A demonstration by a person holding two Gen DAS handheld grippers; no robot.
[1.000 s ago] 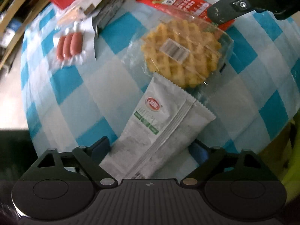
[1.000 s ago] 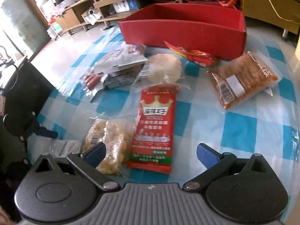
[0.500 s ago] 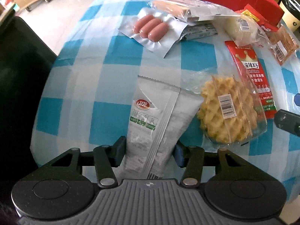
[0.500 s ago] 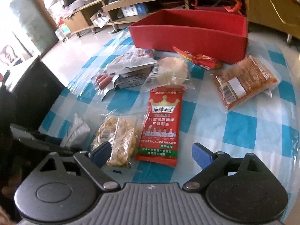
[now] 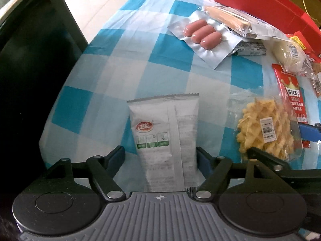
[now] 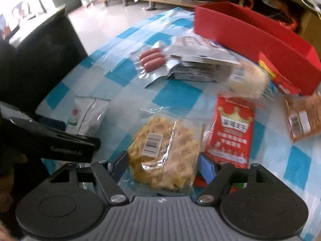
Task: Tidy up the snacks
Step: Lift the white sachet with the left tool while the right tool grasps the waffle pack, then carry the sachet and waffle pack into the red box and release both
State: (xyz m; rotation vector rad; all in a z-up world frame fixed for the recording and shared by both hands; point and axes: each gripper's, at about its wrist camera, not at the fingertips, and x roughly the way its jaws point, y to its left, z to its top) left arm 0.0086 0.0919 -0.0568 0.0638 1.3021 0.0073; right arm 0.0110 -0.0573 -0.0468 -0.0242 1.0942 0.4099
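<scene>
We have the left gripper (image 5: 160, 158) straddling the white snack pouch (image 5: 165, 138), jaws opening, pads standing just off the pouch sides, so it is let go, not gripped; the pouch lies flat on the blue-and-white checked tablecloth (image 5: 124, 74) near the table's near-left corner. The right gripper (image 6: 163, 163) is closing around the bagged waffle (image 6: 166, 140), which sits between the jaws, but the pads do not yet look pressed in (some blur here), so we call it unclamped for now. Risks: the waffle's clear wrapper is slick and loose, so the jaws may pinch only film and the bag could slide out or the waffle crack; the right blue pad sits on top of the red crown-print packet (image 6: 232, 132), which touches the waffle bag, so closing could catch or drag it along. The two grippers are close: the left one's finger (image 6: 54, 140) lies just beside the right gripper's left jaw, so a sideways swing could knock them together. The pouch is near the cloth edge with a black chair (image 5: 30, 64) and floor beyond, so a push that way could drop it. Open room: bare cloth between the pouch and the sausage pack (image 5: 202, 35), and a clear patch ahead of the waffle. The far side is crowded: sausages, a flat boxed pack (image 6: 198, 50), a round bun in film (image 6: 248, 78), a brown cracker pack (image 6: 305, 116), all just before the red box (image 6: 250, 38) (likely the destination), so a lifted path looks safer than sliding.
</scene>
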